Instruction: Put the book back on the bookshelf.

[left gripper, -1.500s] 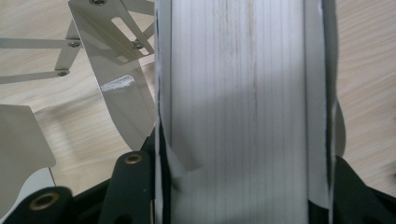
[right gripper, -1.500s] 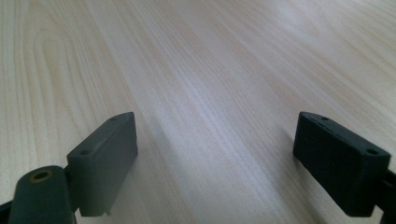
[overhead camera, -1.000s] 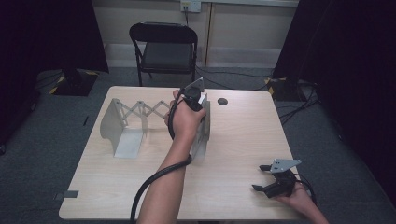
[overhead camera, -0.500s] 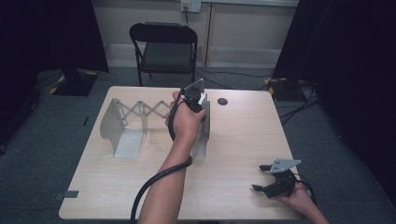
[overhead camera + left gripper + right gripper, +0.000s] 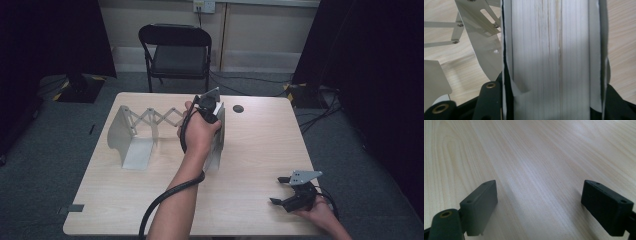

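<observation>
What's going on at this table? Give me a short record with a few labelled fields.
Table: pale wood table
Rack: metal folding book rack with a scissor-like back, stretched out
Book: white book standing on edge at the rack's right end, page edges facing the left gripper's camera
Left gripper: left gripper astride the book, jaws just opening
Right gripper: right gripper open, nothing between its jaws, low near the table's front right
Behind the table: black folding chair

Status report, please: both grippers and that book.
Left gripper jaws just easing open, book between them, upright beside rack. Right gripper open, idle over table. Nothing blocking.
</observation>
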Motion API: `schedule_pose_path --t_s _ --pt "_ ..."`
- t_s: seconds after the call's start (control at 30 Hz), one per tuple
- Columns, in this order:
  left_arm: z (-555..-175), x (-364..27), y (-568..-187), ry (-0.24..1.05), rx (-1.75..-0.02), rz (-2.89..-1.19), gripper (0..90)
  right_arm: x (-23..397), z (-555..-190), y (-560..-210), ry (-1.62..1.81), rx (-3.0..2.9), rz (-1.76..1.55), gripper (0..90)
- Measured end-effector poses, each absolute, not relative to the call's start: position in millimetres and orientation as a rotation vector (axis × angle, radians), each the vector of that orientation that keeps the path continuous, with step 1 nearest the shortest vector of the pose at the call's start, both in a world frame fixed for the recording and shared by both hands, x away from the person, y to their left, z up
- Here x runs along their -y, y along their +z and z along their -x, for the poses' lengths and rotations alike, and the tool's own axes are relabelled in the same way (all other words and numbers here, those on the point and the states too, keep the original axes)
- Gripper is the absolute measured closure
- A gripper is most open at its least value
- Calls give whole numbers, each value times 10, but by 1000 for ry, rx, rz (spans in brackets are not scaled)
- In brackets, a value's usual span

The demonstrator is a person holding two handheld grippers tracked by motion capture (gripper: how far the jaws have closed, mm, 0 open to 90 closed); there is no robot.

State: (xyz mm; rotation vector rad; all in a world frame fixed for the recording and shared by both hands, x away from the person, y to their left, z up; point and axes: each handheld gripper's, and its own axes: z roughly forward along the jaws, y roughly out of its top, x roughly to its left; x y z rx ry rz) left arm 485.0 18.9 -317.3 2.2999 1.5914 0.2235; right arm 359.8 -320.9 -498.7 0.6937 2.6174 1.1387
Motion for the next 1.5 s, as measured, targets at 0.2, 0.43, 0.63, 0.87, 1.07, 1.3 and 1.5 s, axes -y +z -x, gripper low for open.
schedule_pose_path --t_s 0.2,0.43,0.63,0.87,1.07,1.3,1.5 --pt "-4823 -175 -3183 250 -1531 -2330 461 3210 -3598 -4987 1138 -2618 -693 131" --pt "-4808 -192 -3198 228 -1542 -2300 431 3209 -3598 -4987 1139 -2618 -694 130" --pt "-4798 -192 -3198 176 -1563 -2309 386 3210 -3598 -4986 1138 -2618 -693 131" --pt "-4763 -271 -3120 180 -1530 -2311 295 3209 -3599 -4987 1139 -2620 -693 128" --pt "-4732 -297 -3120 162 -1495 -2326 262 3208 -3599 -4987 1139 -2620 -694 128" --pt "-4690 -300 -3108 150 -1465 -2319 220 3208 -3599 -4986 1138 -2620 -693 127" --pt "-4661 -322 -3089 148 -1436 -2322 205 3208 -3599 -4986 1138 -2620 -693 127"
